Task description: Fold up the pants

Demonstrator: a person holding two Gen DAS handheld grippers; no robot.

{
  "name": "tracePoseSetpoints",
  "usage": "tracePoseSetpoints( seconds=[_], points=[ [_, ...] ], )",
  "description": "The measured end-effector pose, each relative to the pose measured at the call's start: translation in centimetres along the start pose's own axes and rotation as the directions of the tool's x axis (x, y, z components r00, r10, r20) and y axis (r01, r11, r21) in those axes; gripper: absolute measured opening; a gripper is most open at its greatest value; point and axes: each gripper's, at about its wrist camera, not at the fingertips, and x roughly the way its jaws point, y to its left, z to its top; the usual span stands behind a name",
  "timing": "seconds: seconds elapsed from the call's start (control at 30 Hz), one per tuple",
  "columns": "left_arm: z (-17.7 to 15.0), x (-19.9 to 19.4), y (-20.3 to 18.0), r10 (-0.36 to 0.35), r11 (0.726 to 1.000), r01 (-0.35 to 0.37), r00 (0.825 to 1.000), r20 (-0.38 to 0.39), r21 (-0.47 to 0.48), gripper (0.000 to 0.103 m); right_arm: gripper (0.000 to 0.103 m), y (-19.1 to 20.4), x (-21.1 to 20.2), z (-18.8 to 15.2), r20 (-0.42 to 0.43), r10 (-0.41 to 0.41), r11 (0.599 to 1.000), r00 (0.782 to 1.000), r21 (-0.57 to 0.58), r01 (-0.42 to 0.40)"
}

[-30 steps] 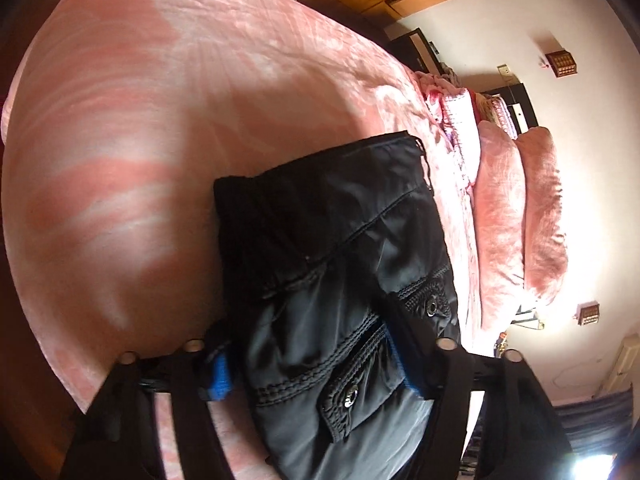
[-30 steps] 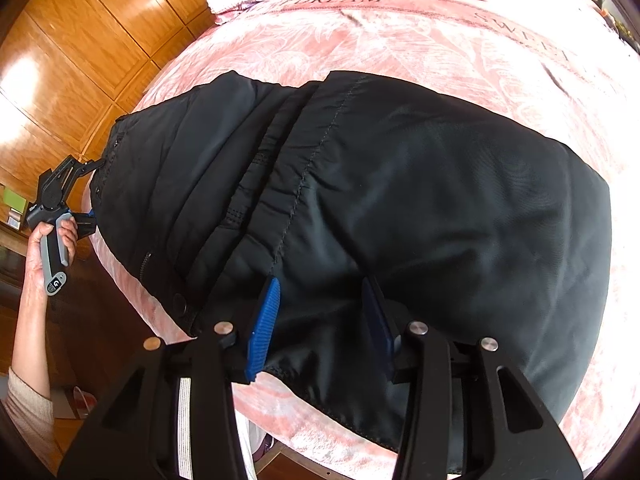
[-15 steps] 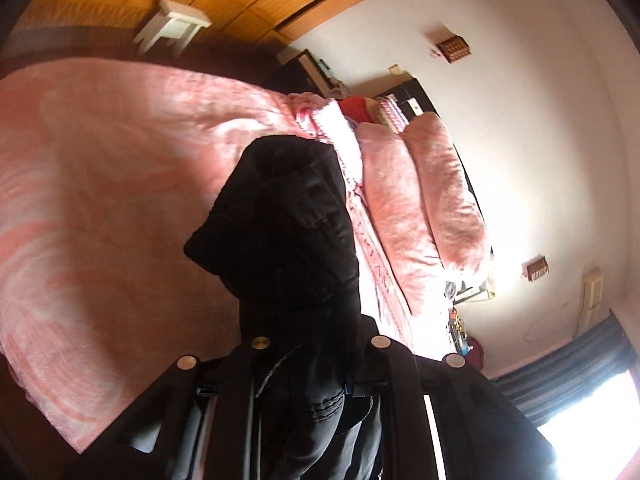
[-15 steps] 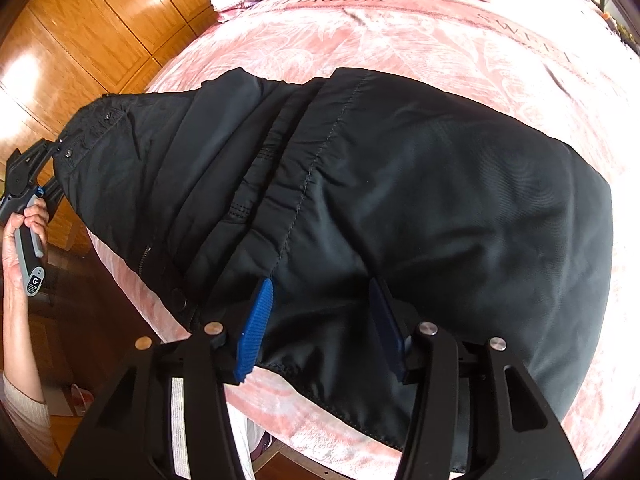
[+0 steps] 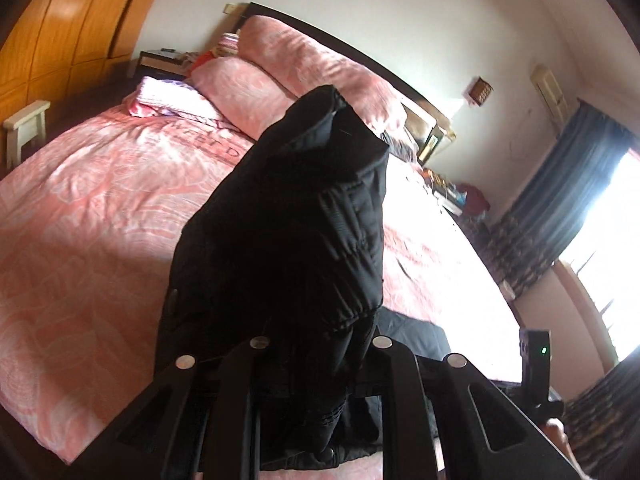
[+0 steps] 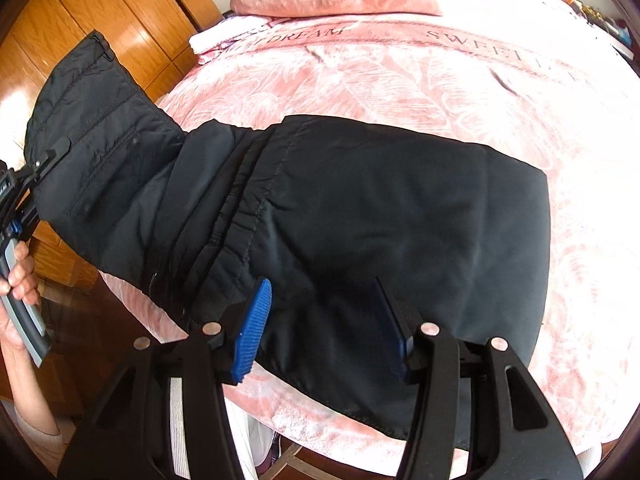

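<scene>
Black pants (image 6: pixel 360 208) lie across the pink bedspread (image 6: pixel 400 80), partly folded. My left gripper (image 5: pixel 320 364) is shut on one end of the pants (image 5: pixel 288 232) and holds it lifted off the bed, the cloth draped over the fingers and hiding their tips. In the right wrist view that lifted end (image 6: pixel 92 128) hangs at the far left, with the left gripper (image 6: pixel 24 184) gripping it. My right gripper (image 6: pixel 324 328) is open, its blue pads (image 6: pixel 254 328) resting over the near edge of the pants, holding nothing.
Pink pillows (image 5: pixel 296 76) and a folded pink cloth (image 5: pixel 164 100) lie at the head of the bed. Wooden wardrobe doors (image 6: pixel 100 20) stand to the left. A window with dark curtains (image 5: pixel 560 200) is on the right. A white stool (image 5: pixel 24 128) stands beside the bed.
My left gripper closed on the pants end, lifted it off the bed and swung it up and toward the headboard side. My right gripper stayed open over the near edge.
</scene>
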Motion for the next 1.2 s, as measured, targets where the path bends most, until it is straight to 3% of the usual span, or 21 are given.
tracePoseSetpoints(
  seconds=[0.13,0.2,0.23,0.33,0.43,0.53,0.6,0.63,0.7,0.77,0.83,0.87,0.93,0.97,1.03,1.1,1.13,1.2],
  points=[
    [-2.8,3.0,-2.6,0.026,0.995,-0.016,0.993,-0.111,0.094,0.022,0.054,-1.8,-0.1,-0.4,-0.004,-0.01,0.999,1.0,0.051,0.01],
    [-4.3,4.4,-3.8,0.02,0.994,0.001,0.982,-0.187,0.111,0.03,0.054,-2.3,0.0,-0.6,-0.006,-0.019,0.998,1.0,0.056,0.02],
    [-5.0,5.2,-4.3,0.005,0.994,0.02,0.973,-0.229,0.108,0.04,0.054,-2.5,0.1,-0.7,-0.007,-0.023,0.998,1.0,0.054,0.023],
    [-6.8,7.0,-5.3,0.002,0.993,0.035,0.947,-0.32,0.11,0.055,0.056,-2.8,0.5,-0.8,-0.013,-0.022,0.998,1.0,0.053,0.023],
    [-7.3,6.5,-5.7,-0.091,0.993,0.112,0.93,-0.356,0.04,0.073,0.058,-2.7,0.9,-0.9,-0.018,-0.029,0.999,0.999,0.037,0.03],
    [-6.5,4.3,-5.3,-0.236,0.972,0.228,0.908,-0.347,-0.064,0.078,0.059,-2.8,1.1,-0.9,-0.016,-0.019,0.999,1.0,0.036,0.02],
    [-5.7,2.4,-4.7,-0.254,0.967,0.241,0.919,-0.302,-0.082,0.085,0.059,-2.8,1.1,-0.9,-0.014,-0.014,0.999,1.0,0.042,0.015],
    [-5.3,1.5,-4.2,-0.224,0.975,0.213,0.935,-0.276,-0.07,0.088,0.059,-2.8,1.1,-1.0,-0.012,-0.013,0.999,1.0,0.047,0.014],
    [-5.1,0.4,-3.2,-0.096,0.995,0.095,0.968,-0.231,-0.015,0.089,0.06,-2.8,0.9,-1.0,-0.005,-0.009,0.998,1.0,0.056,0.009],
    [-4.9,0.7,-1.6,0.076,0.996,-0.066,0.977,-0.199,0.058,0.09,0.062,-2.6,0.6,-1.2,-0.001,-0.002,0.999,1.0,0.053,0.002],
    [-5.5,2.4,-0.2,0.193,0.978,-0.169,0.955,-0.227,0.121,0.09,0.063,-2.3,0.9,-1.2,-0.007,-0.017,0.999,1.0,0.041,0.018],
    [-6.3,3.6,0.3,0.247,0.965,-0.211,0.932,-0.266,0.157,0.09,0.063,-2.2,1.1,-1.2,-0.011,-0.024,0.999,1.0,0.037,0.024],
    [-7.7,5.7,-0.4,0.318,0.935,-0.249,0.902,-0.29,0.251,0.09,0.063,-1.9,1.2,-1.2,-0.017,-0.036,0.999,0.999,0.03,0.037],
    [-8.1,5.9,-1.1,0.349,0.917,-0.266,0.896,-0.274,0.298,0.091,0.063,-1.7,1.2,-1.1,-0.019,-0.041,0.999,0.999,0.027,0.042],
    [-8.1,5.5,-2.7,0.335,0.911,-0.24,0.906,-0.26,0.336,0.091,0.063,-1.6,0.7,-1.0,-0.012,-0.035,0.999,0.999,0.034,0.035],
    [-7.6,4.2,-3.4,0.281,0.93,-0.201,0.928,-0.243,0.307,0.091,0.066,-1.4,0.1,-0.6,0.001,0.014,0.999,1.0,0.049,-0.014],
    [-7.3,3.5,-3.5,0.26,0.939,-0.19,0.937,-0.231,0.285,0.092,0.072,-1.1,-0.2,-0.3,0.009,0.049,0.997,0.999,0.055,-0.049],
    [-6.3,3.0,-3.4,0.236,0.953,-0.183,0.949,-0.211,0.244,0.093,0.076,-0.4,-0.3,0.2,0.019,0.108,0.993,0.994,0.052,-0.109]
  ],
)
